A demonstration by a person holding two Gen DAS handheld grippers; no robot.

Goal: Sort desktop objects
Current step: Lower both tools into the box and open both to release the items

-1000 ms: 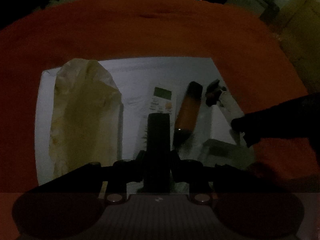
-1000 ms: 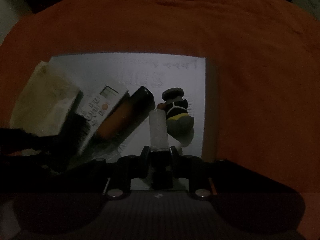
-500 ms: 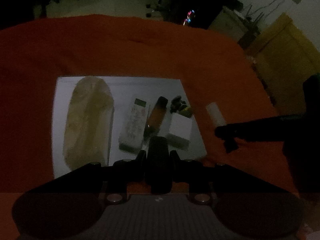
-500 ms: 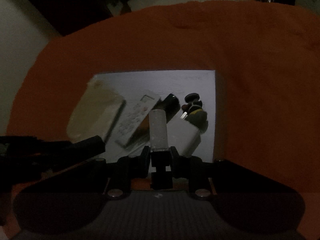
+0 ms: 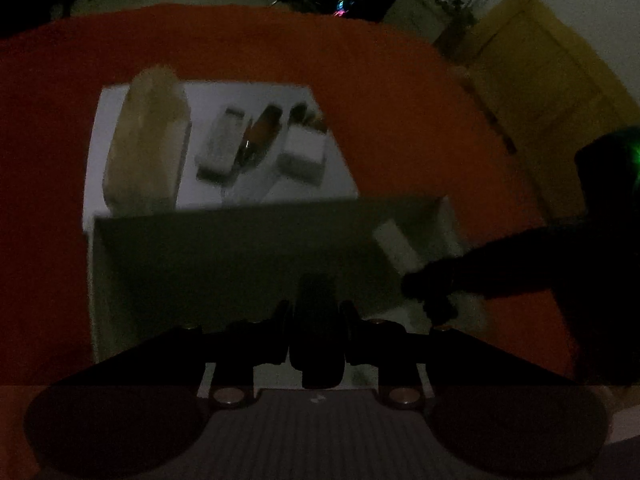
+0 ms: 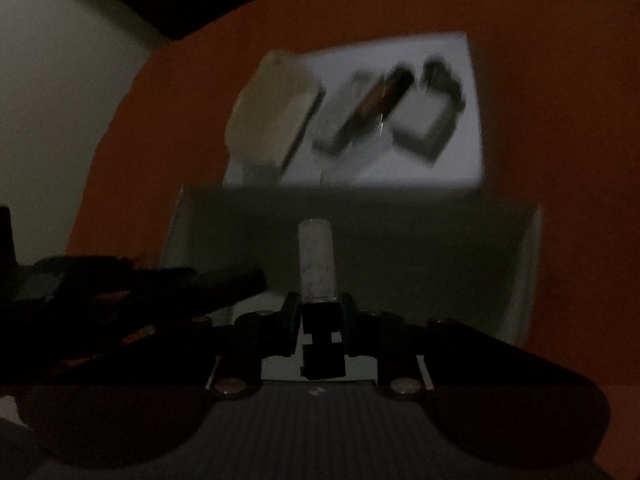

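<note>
The scene is dim. My right gripper is shut on a white cylinder and holds it over an open grey-green box. The cylinder and right gripper also show in the left wrist view. My left gripper is shut on a dark object above the same box. Beyond the box, a white sheet holds a beige bag, a white remote, a brown bottle and a white box.
An orange cloth covers the table. A yellowish cabinet stands at the right. A small dark figure sits behind the white box on the sheet. A pale wall is at the left.
Both grippers have drawn back from the white sheet with their objects. The grey-green box has come into view beneath them. The sheet's objects look farther away.
</note>
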